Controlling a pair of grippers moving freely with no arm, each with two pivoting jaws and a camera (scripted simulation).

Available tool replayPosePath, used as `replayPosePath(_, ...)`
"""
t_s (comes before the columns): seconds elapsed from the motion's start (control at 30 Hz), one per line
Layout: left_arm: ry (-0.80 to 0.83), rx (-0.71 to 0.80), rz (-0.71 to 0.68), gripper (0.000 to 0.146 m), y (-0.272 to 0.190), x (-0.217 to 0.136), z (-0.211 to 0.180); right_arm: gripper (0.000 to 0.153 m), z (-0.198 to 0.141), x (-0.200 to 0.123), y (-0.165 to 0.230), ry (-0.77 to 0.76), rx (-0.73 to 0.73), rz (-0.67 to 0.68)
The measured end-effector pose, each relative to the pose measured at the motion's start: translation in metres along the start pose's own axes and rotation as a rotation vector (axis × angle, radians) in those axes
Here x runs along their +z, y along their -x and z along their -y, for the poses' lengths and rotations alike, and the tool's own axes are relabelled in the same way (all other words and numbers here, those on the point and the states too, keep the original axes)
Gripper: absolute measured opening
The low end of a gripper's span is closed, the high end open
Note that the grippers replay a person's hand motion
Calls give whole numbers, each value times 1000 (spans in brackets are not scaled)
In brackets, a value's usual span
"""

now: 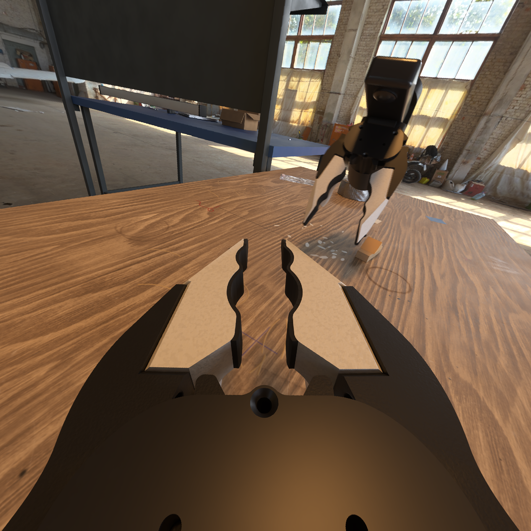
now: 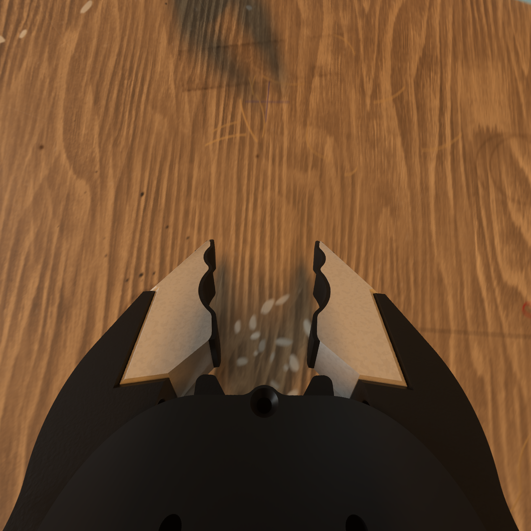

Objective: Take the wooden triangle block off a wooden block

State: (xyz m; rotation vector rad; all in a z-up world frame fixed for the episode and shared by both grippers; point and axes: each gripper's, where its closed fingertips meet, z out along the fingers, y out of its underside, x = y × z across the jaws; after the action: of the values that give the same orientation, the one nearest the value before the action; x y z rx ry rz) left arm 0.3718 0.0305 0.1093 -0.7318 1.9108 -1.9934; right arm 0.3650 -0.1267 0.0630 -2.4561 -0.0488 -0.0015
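In the left wrist view a small light wooden block (image 1: 370,248) lies on the wooden table (image 1: 115,273) at the right. I cannot tell its shape, or whether it is one piece or two. The right gripper (image 1: 332,232) hangs over the table pointing down, open and empty, with one fingertip (image 1: 359,240) just left of the block. My left gripper (image 1: 264,242) is open and empty, low over the table, well short and left of the block. In the right wrist view the right gripper (image 2: 264,242) is open over bare table (image 2: 373,172), and no block shows there.
White flecks (image 1: 324,250) and a dark smudge mark the table near the block. A grey cylinder (image 1: 352,193) and clear wrap (image 1: 296,179) lie near the far edge. Beyond stand a dark board on a metal frame (image 1: 161,51) and a blue table (image 1: 201,126).
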Motion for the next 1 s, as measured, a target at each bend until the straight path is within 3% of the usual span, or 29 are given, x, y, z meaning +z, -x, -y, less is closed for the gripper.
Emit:
replayPosePath(0.23, 2, 0, -2, 22, 0, 0, 0, 66, -72, -50, 41, -97, 192, -72)
replayPosePath(0.43, -14, -21, -3, 21, 2, -1, 2, 61, -113, -67, 61, -229, 264, -172)
replayPosePath(0.6, -47, -21, 8, 21, 3, -5, 5, 60, -122, -62, 58, -275, 266, -185)
replayPosePath(0.7, -79, -26, 21, 20, 3, -9, 8, 66, -115, -60, 56, -304, 246, -183)
replayPosePath(0.8, -96, -52, 15, 20, 2, -12, 9, 66, -115, -54, 56, -264, 227, -157)
replayPosePath(0.87, -99, -59, 10, 20, 0, -14, 9, 61, -117, -48, 57, -223, 210, -142)
replayPosePath(0.97, -87, -61, 9, 20, -1, -13, 8, 28, -116, -39, 55, -159, 172, -135)
replayPosePath(1.0, -79, -65, 7, 19, -1, -12, 7, 27, -113, -36, 53, -160, 164, -136)
